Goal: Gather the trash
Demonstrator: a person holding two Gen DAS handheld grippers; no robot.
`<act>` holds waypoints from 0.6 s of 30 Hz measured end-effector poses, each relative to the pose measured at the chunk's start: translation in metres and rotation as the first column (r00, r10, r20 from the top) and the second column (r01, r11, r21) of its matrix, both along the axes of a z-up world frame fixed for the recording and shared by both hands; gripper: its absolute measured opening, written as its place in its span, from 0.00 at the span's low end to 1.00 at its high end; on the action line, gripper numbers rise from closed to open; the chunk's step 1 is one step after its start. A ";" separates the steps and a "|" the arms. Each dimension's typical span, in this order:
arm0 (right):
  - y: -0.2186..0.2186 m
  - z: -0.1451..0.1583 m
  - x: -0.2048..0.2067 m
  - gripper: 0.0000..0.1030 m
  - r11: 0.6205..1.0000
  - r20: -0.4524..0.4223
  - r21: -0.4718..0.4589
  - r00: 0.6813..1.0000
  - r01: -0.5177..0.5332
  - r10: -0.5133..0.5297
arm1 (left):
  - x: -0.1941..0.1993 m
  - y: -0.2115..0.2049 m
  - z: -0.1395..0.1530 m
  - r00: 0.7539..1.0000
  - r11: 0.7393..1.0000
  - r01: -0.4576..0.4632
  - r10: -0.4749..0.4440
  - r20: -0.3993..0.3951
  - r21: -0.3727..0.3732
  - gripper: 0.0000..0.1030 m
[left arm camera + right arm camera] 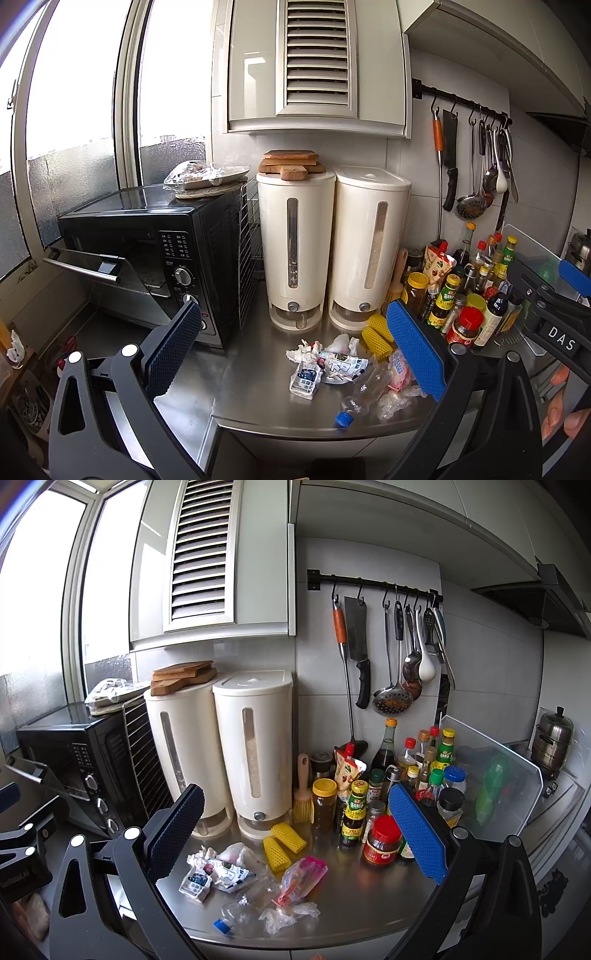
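Fingers (173, 350) of the left gripper (295, 354) stand wide apart and empty, and so do those of the right gripper (295, 834); both hover above the front edge of the steel counter (362, 904), tilted slightly down toward the trash.

Nearest that edge lies a crushed clear bottle (247, 904) with a blue cap (222, 926), touching crumpled clear plastic (291, 915). Just behind sit a pink wrapper (303, 878), small white cartons (195, 882), tissue wads (236, 853) and yellow foam netting (280, 842).

A good first grab would likely be the bottle, approached low with one finger on each side of its body. Keep the right gripper clear of the sauce jars (382, 845) at the back right.
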State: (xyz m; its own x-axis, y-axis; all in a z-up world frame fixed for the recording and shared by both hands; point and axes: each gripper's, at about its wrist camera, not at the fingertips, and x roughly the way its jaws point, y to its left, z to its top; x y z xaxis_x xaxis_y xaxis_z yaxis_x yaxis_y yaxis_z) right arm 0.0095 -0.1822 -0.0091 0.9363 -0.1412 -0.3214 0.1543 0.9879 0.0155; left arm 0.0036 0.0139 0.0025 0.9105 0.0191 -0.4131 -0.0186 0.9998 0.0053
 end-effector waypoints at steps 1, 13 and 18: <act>0.000 0.000 0.000 0.97 1.000 0.000 0.001 1.000 -0.001 0.001 | 0.000 0.001 0.000 1.000 1.000 0.000 0.000 0.000 0.000 0.92; 0.000 -0.001 0.004 0.97 1.000 -0.007 0.012 1.000 -0.002 0.002 | 0.003 -0.004 -0.004 1.000 1.000 -0.002 0.002 -0.006 0.003 0.92; -0.001 -0.001 0.003 0.97 1.000 -0.006 0.009 1.000 -0.003 0.003 | 0.001 -0.008 -0.003 1.000 1.000 0.001 -0.001 0.003 0.004 0.92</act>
State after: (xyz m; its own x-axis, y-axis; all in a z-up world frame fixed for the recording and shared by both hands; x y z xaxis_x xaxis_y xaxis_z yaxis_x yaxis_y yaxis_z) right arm 0.0128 -0.1832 -0.0104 0.9347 -0.1355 -0.3287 0.1515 0.9882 0.0234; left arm 0.0046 0.0063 -0.0009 0.9119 0.0202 -0.4099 -0.0180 0.9998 0.0092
